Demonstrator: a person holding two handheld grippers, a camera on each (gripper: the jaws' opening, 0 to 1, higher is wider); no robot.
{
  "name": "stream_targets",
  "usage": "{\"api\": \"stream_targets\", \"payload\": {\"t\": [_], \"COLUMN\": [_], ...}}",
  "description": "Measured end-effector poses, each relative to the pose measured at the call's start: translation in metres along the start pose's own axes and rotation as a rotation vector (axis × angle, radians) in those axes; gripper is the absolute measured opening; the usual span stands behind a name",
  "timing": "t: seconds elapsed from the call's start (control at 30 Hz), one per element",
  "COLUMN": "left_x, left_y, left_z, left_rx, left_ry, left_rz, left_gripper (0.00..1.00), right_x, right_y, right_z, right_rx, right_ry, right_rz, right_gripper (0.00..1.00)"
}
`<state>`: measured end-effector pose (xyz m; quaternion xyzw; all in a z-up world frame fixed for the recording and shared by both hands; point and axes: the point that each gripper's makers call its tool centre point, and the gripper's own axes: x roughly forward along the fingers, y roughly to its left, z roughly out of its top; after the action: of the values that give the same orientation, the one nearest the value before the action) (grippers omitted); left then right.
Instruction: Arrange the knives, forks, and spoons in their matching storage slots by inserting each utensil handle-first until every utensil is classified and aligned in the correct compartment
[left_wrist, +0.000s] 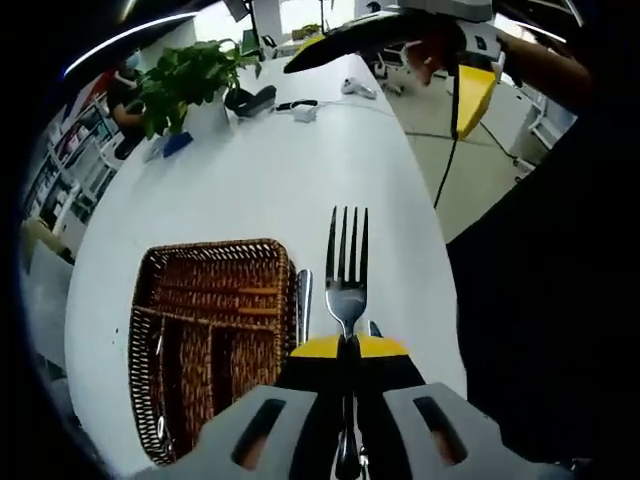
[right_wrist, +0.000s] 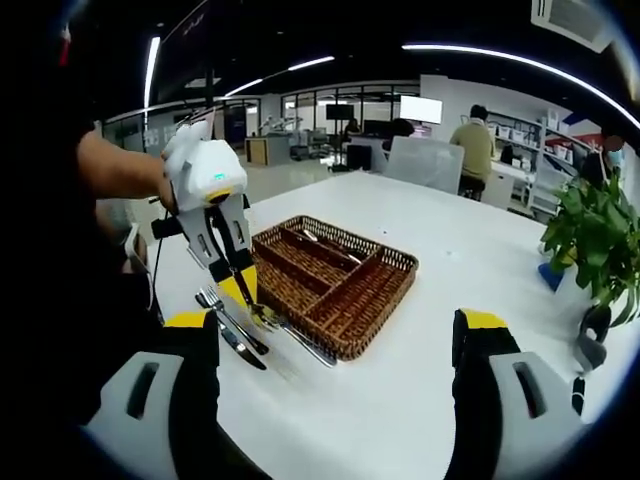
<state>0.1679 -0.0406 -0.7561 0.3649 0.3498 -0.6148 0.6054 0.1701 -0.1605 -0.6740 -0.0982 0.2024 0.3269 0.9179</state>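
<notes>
One fork (left_wrist: 346, 275) is pinched by its handle in the left gripper (left_wrist: 348, 352), tines pointing away, just beside the wicker tray (left_wrist: 215, 262) on the white surface (left_wrist: 300, 170). Held this way, the handle cannot enter a slot first without regripping, and the thin metal could twist or slip. More utensils (right_wrist: 235, 325) lie beside the tray and could be knocked. The right gripper (right_wrist: 335, 345) hangs with jaws wide, holding nothing.

Bright ceiling strip lights (right_wrist: 500, 55), glare on white table (left_wrist: 270, 170), fisheye-warped edges.
</notes>
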Motion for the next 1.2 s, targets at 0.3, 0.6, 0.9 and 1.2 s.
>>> {"api": "stream_targets", "payload": {"t": [0.3,0.6,0.9,1.2], "left_x": [-0.033,-0.055,-0.054,-0.055], "left_y": [0.002,0.007,0.007,0.017], "left_z": [-0.001,0.002,-0.003,-0.001], "left_rx": [0.026,0.026,0.030,0.053], "left_ry": [0.052,0.053,0.064,0.058], "left_rz": [0.038,0.057,0.050,0.055], "left_gripper": [0.00,0.00,0.00,0.00], "right_x": [0.007,0.013,0.015,0.010], "right_y": [0.003,0.007,0.010,0.008], "right_z": [0.007,0.013,0.011,0.018], "right_rx": [-0.012,-0.029,-0.018,0.011], "right_ry": [-0.010,-0.017,-0.023,-0.045], "right_rz": [0.020,0.043,0.043,0.018], "right_gripper": [1.00,1.00,1.00,1.00]}}
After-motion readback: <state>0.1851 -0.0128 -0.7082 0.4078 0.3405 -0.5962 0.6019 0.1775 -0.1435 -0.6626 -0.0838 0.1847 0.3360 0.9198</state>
